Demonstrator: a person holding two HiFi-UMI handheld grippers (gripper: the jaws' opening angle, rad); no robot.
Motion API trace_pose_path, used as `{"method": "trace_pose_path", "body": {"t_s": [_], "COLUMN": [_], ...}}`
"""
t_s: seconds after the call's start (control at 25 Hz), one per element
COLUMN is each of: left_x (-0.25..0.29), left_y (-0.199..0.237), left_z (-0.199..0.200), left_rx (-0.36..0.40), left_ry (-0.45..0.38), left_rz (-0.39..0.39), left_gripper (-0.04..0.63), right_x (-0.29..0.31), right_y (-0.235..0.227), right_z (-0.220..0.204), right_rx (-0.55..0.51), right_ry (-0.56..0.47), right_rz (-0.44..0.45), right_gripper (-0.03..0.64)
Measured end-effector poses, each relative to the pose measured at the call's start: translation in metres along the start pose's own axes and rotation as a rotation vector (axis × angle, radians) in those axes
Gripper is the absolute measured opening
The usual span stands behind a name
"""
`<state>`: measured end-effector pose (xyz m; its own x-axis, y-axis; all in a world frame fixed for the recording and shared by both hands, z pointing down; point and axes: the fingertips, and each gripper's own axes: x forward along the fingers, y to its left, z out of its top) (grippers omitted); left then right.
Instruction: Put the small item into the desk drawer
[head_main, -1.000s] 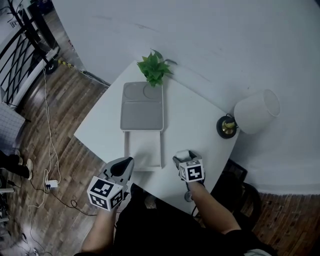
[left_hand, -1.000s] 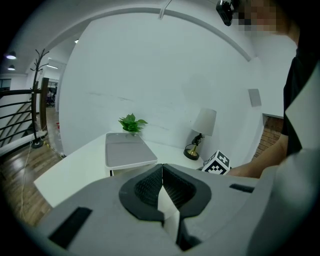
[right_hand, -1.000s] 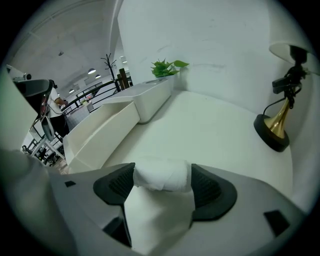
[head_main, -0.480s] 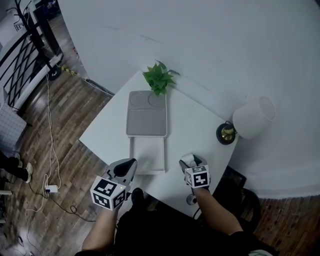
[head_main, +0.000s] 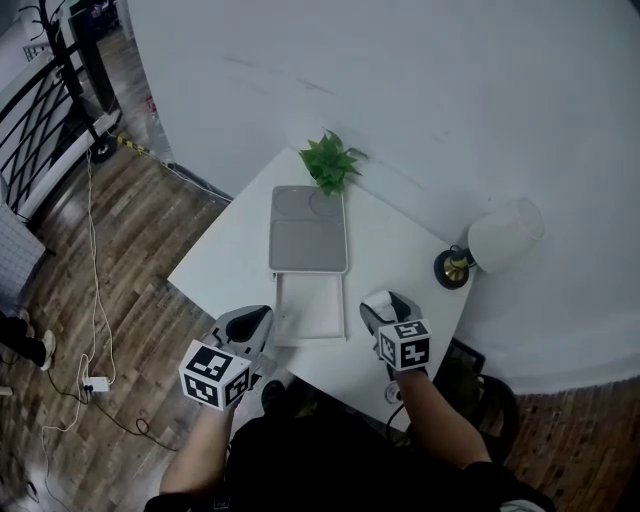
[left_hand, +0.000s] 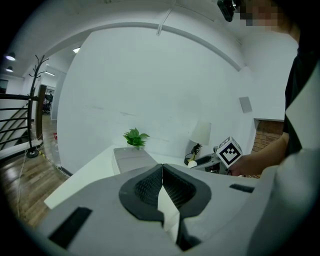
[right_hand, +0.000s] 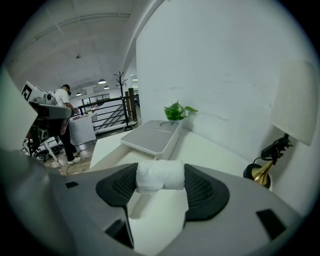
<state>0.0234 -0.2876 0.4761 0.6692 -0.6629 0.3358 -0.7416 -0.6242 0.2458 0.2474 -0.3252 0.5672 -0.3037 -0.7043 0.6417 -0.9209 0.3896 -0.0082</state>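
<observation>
The small item is a white roll (right_hand: 160, 176), and my right gripper (right_hand: 160, 172) is shut on it, its dark pads pressing both ends. Those jaws have just been closing on the roll. In the head view the right gripper (head_main: 382, 303) hovers over the white table (head_main: 225, 265), right of the open drawer (head_main: 310, 310). That drawer sticks out of a grey desk unit (head_main: 308, 230). My left gripper (head_main: 255, 320) is at the drawer's left front corner. Its pads meet with nothing between them (left_hand: 161, 169).
A small green plant (head_main: 330, 162) stands behind the grey unit. A white lamp (head_main: 505, 235) on a dark base sits at the table's right corner. Cables (head_main: 95, 300) lie on the wooden floor to the left. A dark chair (head_main: 485, 385) stands by the right edge.
My right gripper has lifted off the table with the white roll and come a little closer to the drawer. The left gripper has edged forward and up.
</observation>
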Motion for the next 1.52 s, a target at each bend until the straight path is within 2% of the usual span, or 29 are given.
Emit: {"method": "trace_pose_path", "body": {"t_s": [0.28,0.48,0.76,0.88,1.04,1.28,1.52], "left_x": [-0.027,-0.035,-0.023,-0.013,-0.004,0.013,0.024], "left_y": [0.024,0.035,0.041,0.05,0.064,0.081,0.09], "left_z": [-0.008,-0.018,-0.027,-0.03,-0.031,-0.045,-0.05], "left_rx": [0.02,0.004,-0.029,-0.049,-0.079,-0.113,-0.139], "left_ry": [-0.001,0.003,0.012,0.019,0.035,0.083,0.095], "left_rz": [-0.053,-0.082,-0.103,-0.092,-0.068,-0.041,-0.036], "left_gripper": [0.009,0.009,0.009,0.009,0.011,0.009,0.009], "right_x": [-0.008,-0.003,0.033,0.055,0.084,0.12,0.135], "right_y": [0.05,0.09,0.13,0.137,0.14,0.134,0.14], "right_z": [0.033,0.034,0.018,0.011,0.005,-0.011,-0.011], "right_rx": [0.016,0.012,-0.065,-0.104,-0.099,-0.142,-0.244], "right_ry": [-0.06,-0.056,0.041,0.087,0.142,0.224,0.275], "right_rz": [0.005,0.048,0.152,0.197,0.241,0.233,0.235], "right_gripper": [0.287,0.285,0.287,0.287,0.287,0.287,0.287]}}
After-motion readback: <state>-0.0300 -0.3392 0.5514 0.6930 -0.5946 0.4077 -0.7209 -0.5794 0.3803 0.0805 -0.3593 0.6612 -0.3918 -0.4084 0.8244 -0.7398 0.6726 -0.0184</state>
